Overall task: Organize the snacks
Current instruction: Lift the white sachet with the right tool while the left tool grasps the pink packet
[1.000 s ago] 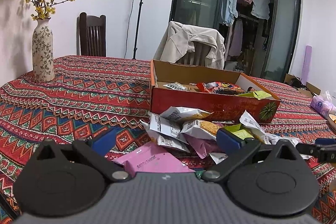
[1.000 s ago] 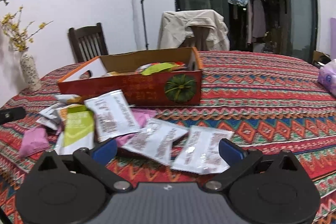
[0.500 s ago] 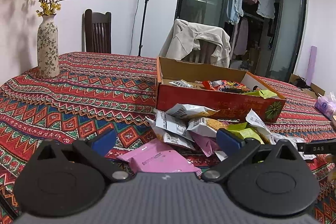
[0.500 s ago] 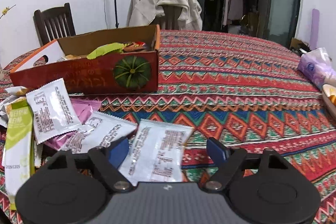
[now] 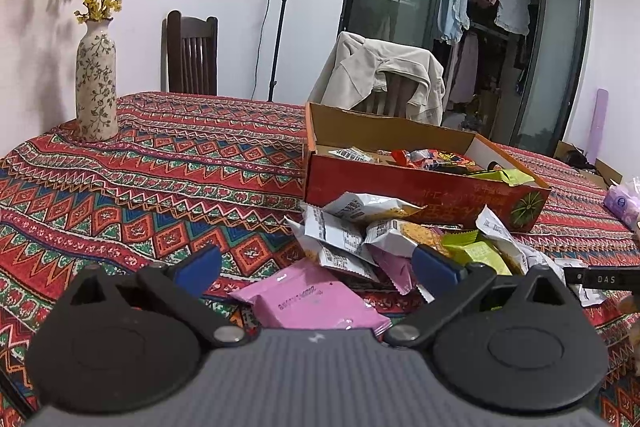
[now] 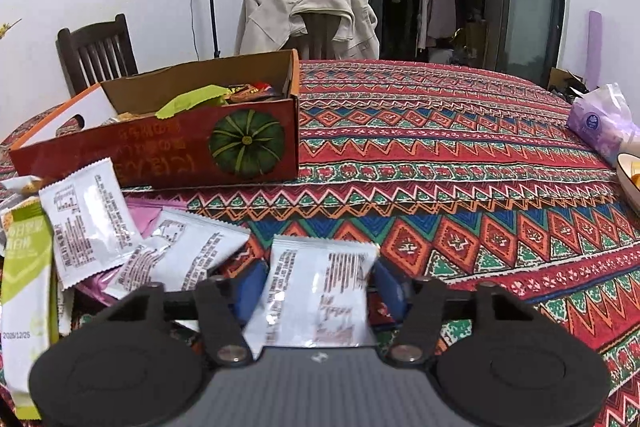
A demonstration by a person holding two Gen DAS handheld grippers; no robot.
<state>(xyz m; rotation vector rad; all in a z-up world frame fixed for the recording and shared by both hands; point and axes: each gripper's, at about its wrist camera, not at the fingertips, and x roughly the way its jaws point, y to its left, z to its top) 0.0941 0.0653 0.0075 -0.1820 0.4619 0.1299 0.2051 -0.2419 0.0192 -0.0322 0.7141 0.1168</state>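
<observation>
A red cardboard box [image 5: 420,187] holding several snacks sits on the patterned tablecloth; it also shows in the right wrist view [image 6: 168,143]. A heap of snack packets lies in front of it. My left gripper [image 5: 316,265] is open above a pink packet [image 5: 316,303], with white packets [image 5: 340,243] just beyond. My right gripper [image 6: 320,289] has its blue fingers [image 6: 250,289] at both edges of a white packet [image 6: 320,291] lying on the cloth. More white packets [image 6: 88,223] and a green packet [image 6: 26,267] lie to its left.
A flowered vase [image 5: 96,83] stands at the far left. Two chairs, one draped with a beige jacket [image 5: 384,75], stand behind the table. A purple tissue pack [image 6: 600,119] and a bowl rim [image 6: 628,175] are at the right.
My right gripper has moved forward and down over the white packet and its jaws have narrowed around it. My left gripper has shifted slightly nearer the pink packet.
</observation>
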